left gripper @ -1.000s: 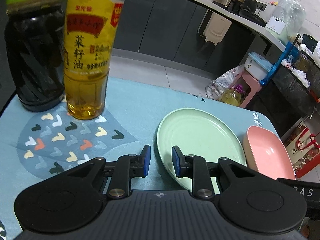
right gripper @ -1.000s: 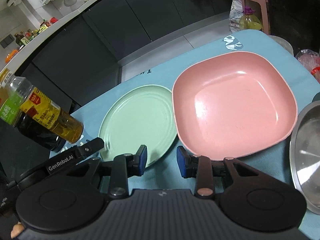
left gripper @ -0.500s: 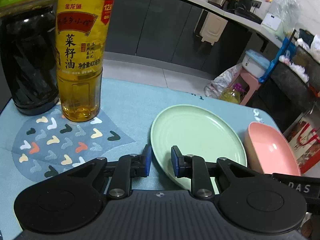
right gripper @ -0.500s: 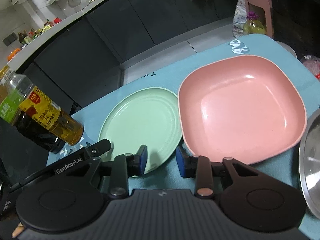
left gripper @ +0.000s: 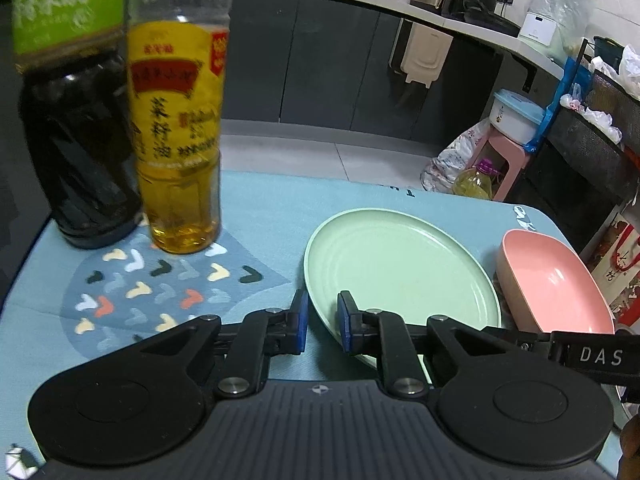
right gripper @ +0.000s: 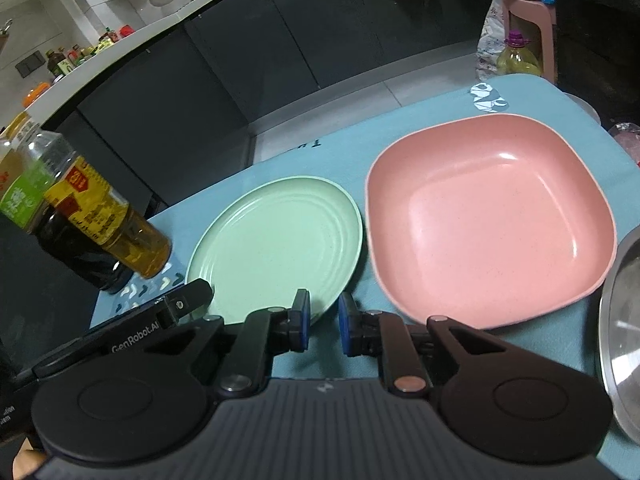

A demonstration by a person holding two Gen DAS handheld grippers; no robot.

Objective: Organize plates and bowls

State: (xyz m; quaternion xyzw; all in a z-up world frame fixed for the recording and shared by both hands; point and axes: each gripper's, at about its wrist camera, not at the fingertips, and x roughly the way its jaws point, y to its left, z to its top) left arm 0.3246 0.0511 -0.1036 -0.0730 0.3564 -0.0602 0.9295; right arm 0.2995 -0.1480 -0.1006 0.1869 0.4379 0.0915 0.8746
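Note:
A round pale-green plate (left gripper: 400, 272) lies flat on the blue table mat, with a pink square bowl (left gripper: 556, 284) just to its right. My left gripper (left gripper: 322, 326) hovers at the plate's near-left rim. Its right finger is over the plate and its left finger is off it. Its jaws are closing to a narrow gap and the pads press on nothing. In the right wrist view my right gripper (right gripper: 323, 322) sits in front of the gap between the green plate (right gripper: 276, 248) and the pink bowl (right gripper: 488, 220). Its jaws are closing with only mat between them.
A yellow oil bottle (left gripper: 180, 140) and a dark bottle (left gripper: 76, 140) stand at the mat's far left. A steel bowl (right gripper: 624, 320) sits at the right edge. Beyond the table's far edge are floor, dark cabinets and a pink stool (left gripper: 504, 160).
Both grippers' jaws have narrowed. The left wrist view has tilted slightly. Plate, bowl and bottles have stayed where they were.

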